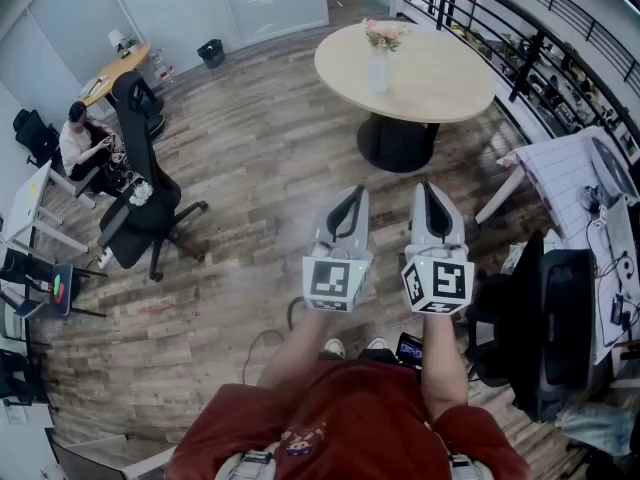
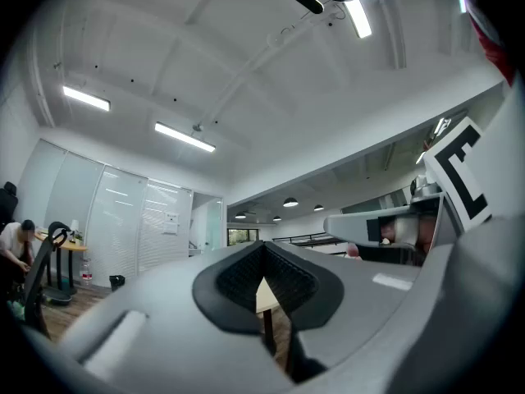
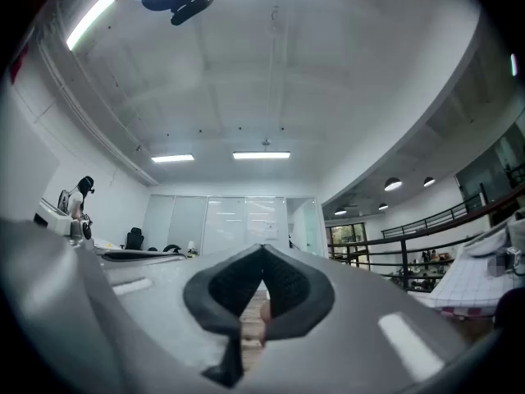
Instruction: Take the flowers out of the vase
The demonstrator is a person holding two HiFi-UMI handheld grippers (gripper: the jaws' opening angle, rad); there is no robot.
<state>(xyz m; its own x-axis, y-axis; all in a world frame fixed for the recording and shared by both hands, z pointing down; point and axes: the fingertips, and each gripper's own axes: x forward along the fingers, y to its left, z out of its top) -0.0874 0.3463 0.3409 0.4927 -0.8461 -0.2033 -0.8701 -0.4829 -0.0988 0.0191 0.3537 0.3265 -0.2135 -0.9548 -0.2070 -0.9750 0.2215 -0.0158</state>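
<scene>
A white vase [image 1: 378,69] holding pink flowers [image 1: 384,34] stands on a round light-wood table [image 1: 440,78] at the far side of the room. Both grippers are held side by side in front of the person's chest, well short of the table and pointing toward it. My left gripper [image 1: 352,194] has its jaw tips together with nothing held, which the left gripper view [image 2: 263,248] also shows. Close to its right, my right gripper [image 1: 428,188] is likewise shut and empty, tips meeting in its own view [image 3: 262,249]. Neither gripper view shows the vase clearly.
A black office chair [image 1: 140,208] stands on the wood floor at left, with a seated person [image 1: 80,148] behind it. A black railing [image 1: 520,28] runs along the back right. A cluttered desk [image 1: 580,168] and a dark chair [image 1: 545,328] are at right.
</scene>
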